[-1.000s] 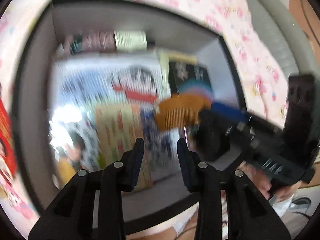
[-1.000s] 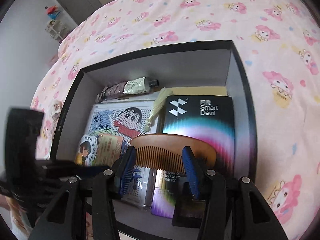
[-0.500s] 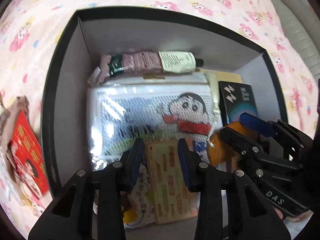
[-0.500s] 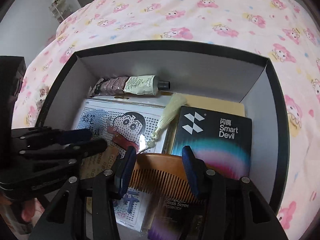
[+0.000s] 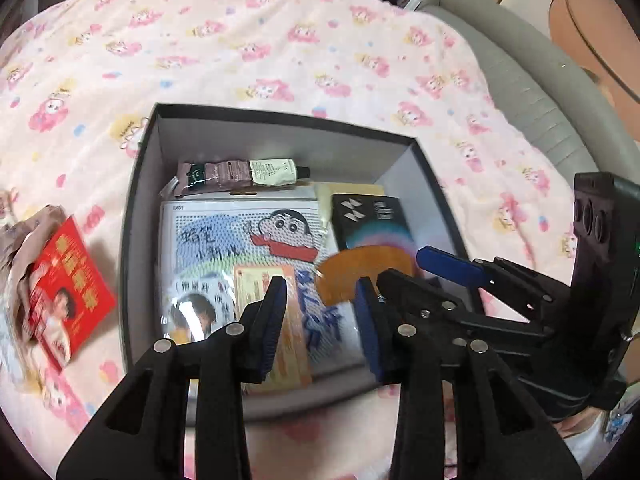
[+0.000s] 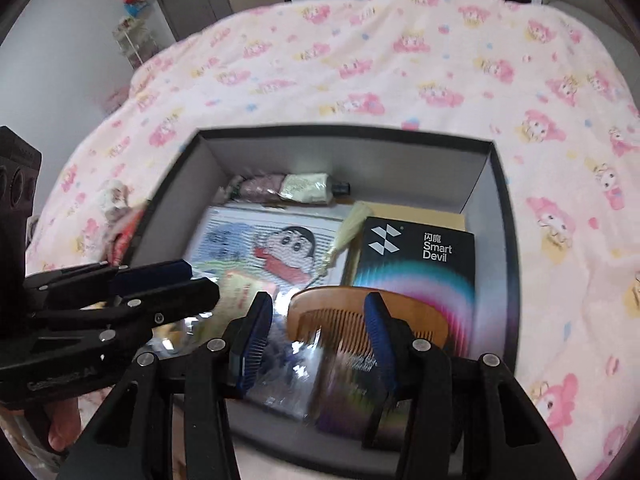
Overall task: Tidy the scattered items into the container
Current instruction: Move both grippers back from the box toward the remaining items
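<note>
Dark open box (image 5: 136,216) with grey inner walls on the pink bedspread (image 5: 280,40), holding one tube (image 5: 240,172), one cartoon pack (image 6: 276,248), one black carton (image 6: 416,256) and one wooden comb (image 6: 360,312). One red packet (image 5: 64,284) lies outside, at the box's 9 o'clock. Left gripper (image 5: 320,320) and right gripper (image 6: 316,340) both point steeply down over the box, jaws part-open and empty.

Pink cartoon-print bedspread (image 6: 400,60), grey headboard (image 5: 532,92), wire rack (image 6: 130,42).
</note>
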